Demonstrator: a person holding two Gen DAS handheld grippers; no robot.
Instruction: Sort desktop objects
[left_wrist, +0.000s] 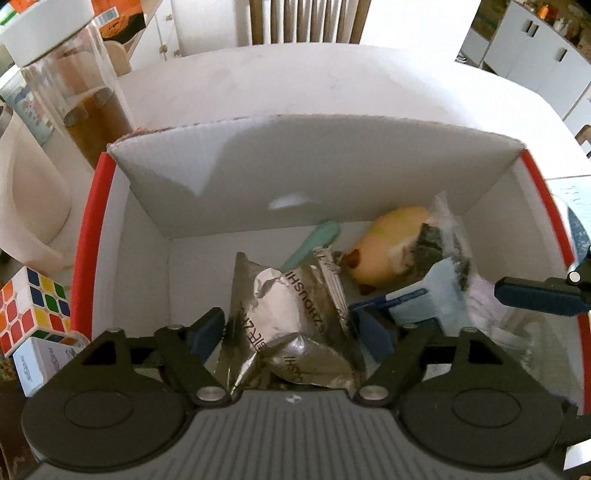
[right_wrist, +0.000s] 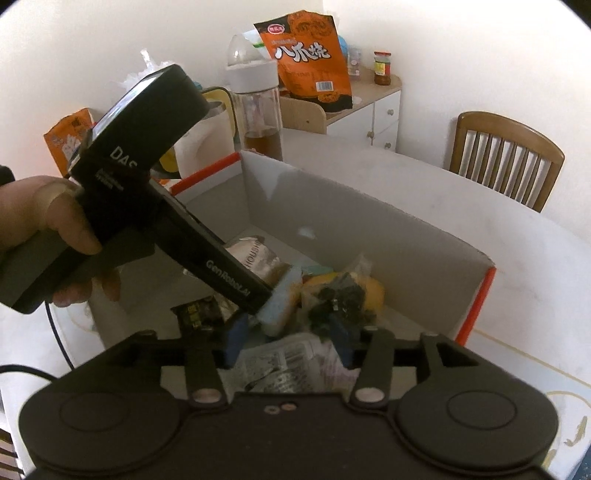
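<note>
A white cardboard box with red edges (left_wrist: 99, 206) (right_wrist: 484, 295) holds sorted items. My left gripper (left_wrist: 291, 336) is inside it, jaws wide open around silver foil snack packets (left_wrist: 280, 302) without clamping them. Further in lie a yellow toy (left_wrist: 384, 251), a teal stick (left_wrist: 314, 240), a light blue item (left_wrist: 436, 291) and a clear bag of dark pieces (left_wrist: 450, 240). My right gripper (right_wrist: 288, 339) is open above a printed clear packet (right_wrist: 291, 362) at the box's near side. The left gripper's body (right_wrist: 155, 184), held by a hand, crosses the right wrist view.
A Rubik's cube (left_wrist: 33, 310) and a small white carton (left_wrist: 44, 362) sit left of the box. A lidded glass jar with brown liquid (left_wrist: 85, 103) (right_wrist: 258, 107) and white jug (left_wrist: 26, 192) stand behind. An orange snack bag (right_wrist: 314, 59), cabinet and wooden chair (right_wrist: 506, 155) are beyond the table.
</note>
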